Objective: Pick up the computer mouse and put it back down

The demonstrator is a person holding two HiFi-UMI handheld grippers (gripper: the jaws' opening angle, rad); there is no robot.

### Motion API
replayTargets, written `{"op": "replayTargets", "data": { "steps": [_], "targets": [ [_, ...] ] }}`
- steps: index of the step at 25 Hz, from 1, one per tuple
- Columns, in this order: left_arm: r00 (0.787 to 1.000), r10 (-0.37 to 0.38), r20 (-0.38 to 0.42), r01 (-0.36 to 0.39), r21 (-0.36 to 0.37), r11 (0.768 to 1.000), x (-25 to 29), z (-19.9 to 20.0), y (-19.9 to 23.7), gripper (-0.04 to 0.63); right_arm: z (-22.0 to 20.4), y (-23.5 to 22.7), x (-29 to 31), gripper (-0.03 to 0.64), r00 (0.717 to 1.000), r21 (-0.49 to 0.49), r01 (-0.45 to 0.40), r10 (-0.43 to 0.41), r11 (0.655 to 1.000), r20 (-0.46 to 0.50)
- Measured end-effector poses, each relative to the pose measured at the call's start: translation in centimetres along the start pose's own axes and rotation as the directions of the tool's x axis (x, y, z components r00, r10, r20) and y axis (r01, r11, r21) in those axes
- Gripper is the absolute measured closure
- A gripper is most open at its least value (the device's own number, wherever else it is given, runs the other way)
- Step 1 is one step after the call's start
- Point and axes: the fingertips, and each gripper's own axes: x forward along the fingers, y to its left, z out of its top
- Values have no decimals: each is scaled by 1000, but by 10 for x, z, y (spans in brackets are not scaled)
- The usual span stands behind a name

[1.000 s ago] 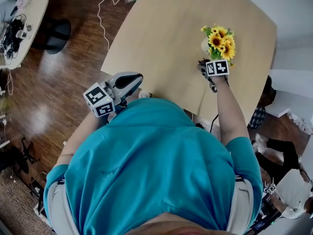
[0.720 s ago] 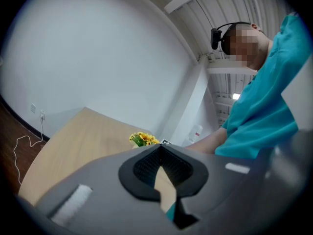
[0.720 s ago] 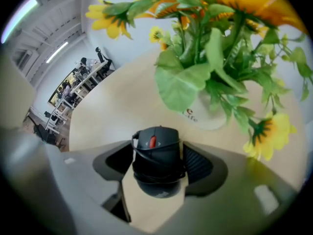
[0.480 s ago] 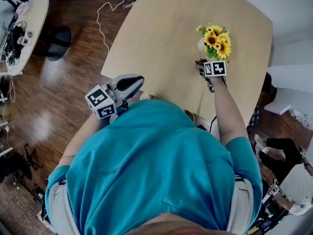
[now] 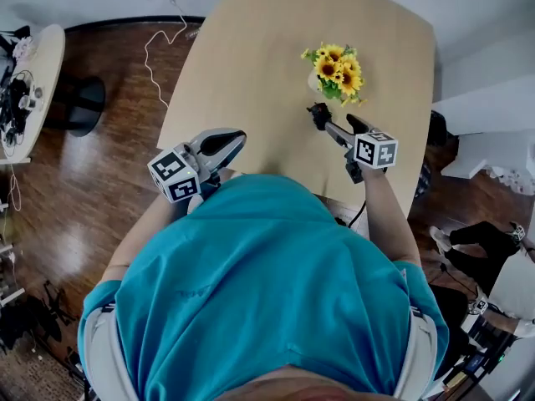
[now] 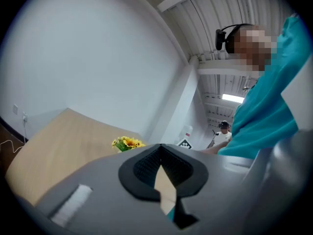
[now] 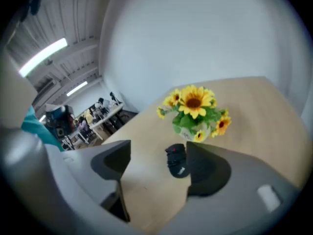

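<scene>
The black computer mouse [image 7: 177, 161] lies flat on the tan table [image 5: 251, 65], just in front of the sunflower vase. My right gripper [image 7: 156, 153] hovers above and behind it, tilted down. Its jaws are opening, nothing is between them, and neither pad touches the mouse. In the head view the right gripper [image 5: 334, 118] reaches toward the vase, and I cannot tell the mouse apart from its dark jaw tips there. My left gripper [image 5: 236, 136] is held level at the table's near left edge. In the left gripper view, the left gripper [image 6: 161, 151] has its jaws together and empty.
A small vase of sunflowers [image 5: 334, 69] stands right behind the mouse [image 7: 195, 111]. A white cable [image 5: 159, 48] trails over the wooden floor to the left. A round side table [image 5: 33, 73] stands at far left. People are at the right [image 5: 485, 249].
The right gripper has risen off the mouse and drawn back from the vase, with its jaws spread wider. The left gripper shifted only slightly.
</scene>
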Motion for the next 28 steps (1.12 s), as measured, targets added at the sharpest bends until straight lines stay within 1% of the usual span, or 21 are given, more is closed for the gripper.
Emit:
{"op": "replayTargets", "data": {
  "steps": [2, 3, 5, 7, 9, 12, 15, 18, 21, 23, 24, 26, 28],
  "targets": [
    [999, -36, -3, 36, 8, 999, 17, 4, -5, 591, 15, 16, -32, 313, 991, 16, -69, 66, 998, 113],
    [999, -54, -6, 54, 13, 998, 25, 5, -9, 591, 22, 25, -48, 362, 981, 13, -107, 103, 994, 163],
    [996, -87, -15, 87, 28, 996, 43, 7, -20, 591, 36, 39, -79, 487, 953, -12, -175, 173, 984, 247],
    [993, -113, -22, 114, 43, 993, 61, 8, -33, 591, 50, 49, -107, 617, 924, -60, -222, 230, 973, 305],
    [992, -122, -18, 123, 47, 991, 75, 9, -49, 591, 61, 58, -131, 617, 898, -118, -262, 287, 958, 332],
    [995, -98, 5, 98, 21, 995, 85, 5, -74, 591, 64, 70, -160, 617, 864, -182, -324, 369, 928, 342],
    [999, -48, 18, 48, -6, 999, 84, -6, -90, 591, 52, 75, -177, 617, 830, -197, -398, 443, 896, 339],
    [1000, -19, 17, 19, -3, 1000, 74, -16, -103, 591, 34, 84, -184, 617, 809, -193, -451, 491, 871, 324],
    [999, -21, 27, 20, 13, 1000, 51, -19, -115, 591, 11, 113, -194, 617, 792, -186, -483, 518, 855, 323],
    [998, -37, 43, 36, 24, 999, 31, -16, -120, 591, -5, 137, -201, 617, 784, -175, -494, 523, 852, 333],
    [997, -52, 50, 51, 32, 998, 20, -15, -122, 591, -12, 149, -202, 617, 784, -164, -493, 518, 855, 342],
    [995, -90, 52, 87, 56, 995, -7, -16, -126, 591, -27, 173, -202, 617, 794, -135, -473, 488, 871, 364],
    [993, -117, 31, 115, 83, 990, -38, -27, -129, 591, -42, 199, -198, 617, 806, -103, -443, 447, 890, 388]
  ]
}}
